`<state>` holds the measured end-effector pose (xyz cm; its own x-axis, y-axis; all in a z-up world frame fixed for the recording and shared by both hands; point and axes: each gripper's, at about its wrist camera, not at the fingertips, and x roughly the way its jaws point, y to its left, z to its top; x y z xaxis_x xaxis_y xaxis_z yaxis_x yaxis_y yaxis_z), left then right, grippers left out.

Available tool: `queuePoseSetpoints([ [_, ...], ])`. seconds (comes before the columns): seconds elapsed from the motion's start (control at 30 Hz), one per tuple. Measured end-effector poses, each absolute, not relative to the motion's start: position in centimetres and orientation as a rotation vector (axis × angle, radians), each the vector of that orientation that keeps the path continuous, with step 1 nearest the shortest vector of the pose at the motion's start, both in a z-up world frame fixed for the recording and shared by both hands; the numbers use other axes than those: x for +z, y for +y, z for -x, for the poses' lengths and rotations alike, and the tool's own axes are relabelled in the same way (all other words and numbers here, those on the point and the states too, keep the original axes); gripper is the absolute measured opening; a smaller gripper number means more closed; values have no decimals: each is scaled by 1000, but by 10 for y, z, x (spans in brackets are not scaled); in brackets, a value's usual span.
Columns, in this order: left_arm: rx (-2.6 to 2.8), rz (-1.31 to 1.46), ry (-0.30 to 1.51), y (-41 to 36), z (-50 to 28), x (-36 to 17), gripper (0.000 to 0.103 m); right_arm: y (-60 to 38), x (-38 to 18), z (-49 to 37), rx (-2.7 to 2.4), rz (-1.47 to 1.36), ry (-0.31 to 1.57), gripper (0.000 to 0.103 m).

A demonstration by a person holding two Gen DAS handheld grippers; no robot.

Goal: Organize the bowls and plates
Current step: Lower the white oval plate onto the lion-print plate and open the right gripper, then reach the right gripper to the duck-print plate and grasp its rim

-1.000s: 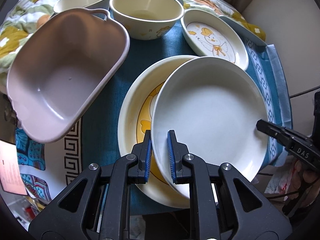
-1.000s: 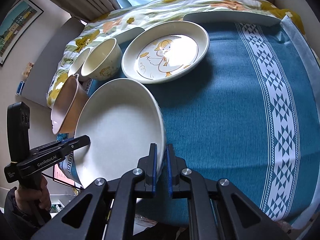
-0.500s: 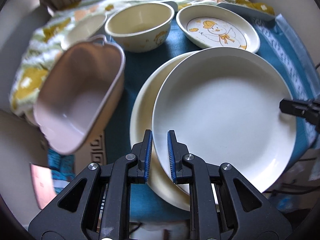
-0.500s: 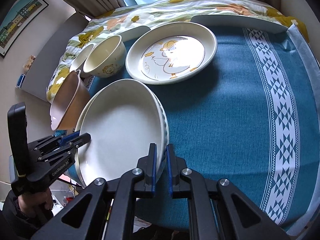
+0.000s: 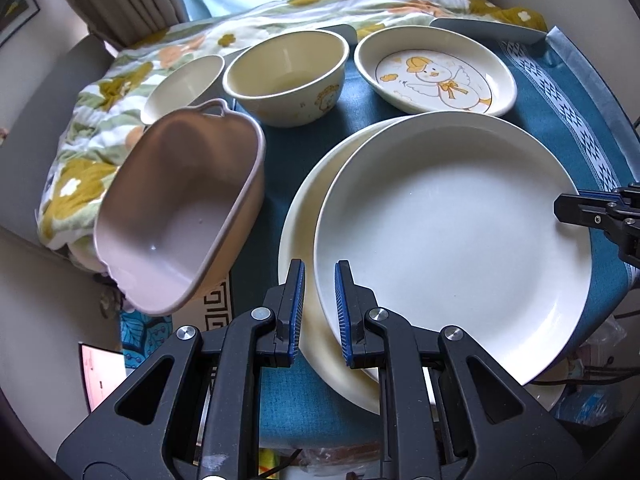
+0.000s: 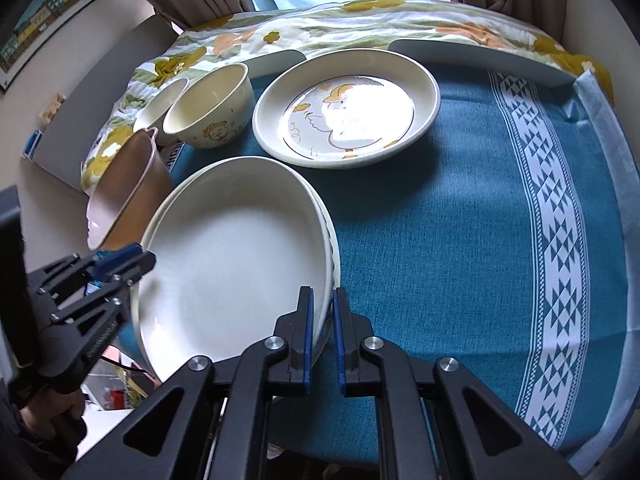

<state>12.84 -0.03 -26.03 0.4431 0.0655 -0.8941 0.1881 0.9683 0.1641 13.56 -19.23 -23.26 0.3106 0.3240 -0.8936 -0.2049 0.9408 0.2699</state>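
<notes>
A plain white plate lies stacked on a larger cream plate at the table's near left; both show in the right wrist view. My left gripper is slightly open at their near rim, and its fingers hold nothing. My right gripper straddles the white plate's right rim, its jaws a little apart. A duck plate, a cream bowl, a small bowl and a pink handled dish stand around.
The table has a teal cloth with a white patterned band on the right. A floral quilt lies at the back. The pink dish overhangs the left edge. Grey flat pieces lie at the far side.
The white plate has come down onto the cream plate and now rests on it. Both grippers have loosened and drawn back slightly, and both views have tilted up.
</notes>
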Motion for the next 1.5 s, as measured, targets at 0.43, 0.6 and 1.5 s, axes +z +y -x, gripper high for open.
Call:
queuePoseSetpoints([
  [0.43,-67,-220,1113,10,-126,-256,13,-173,-232,-134,328,16,1167,8],
  [0.6,-68,-205,1117,12,-126,-256,13,-171,-232,-134,323,17,1163,8],
  [1.5,-204,161,1114,-30,-205,-192,15,-265,-146,-200,368,-126,937,103],
])
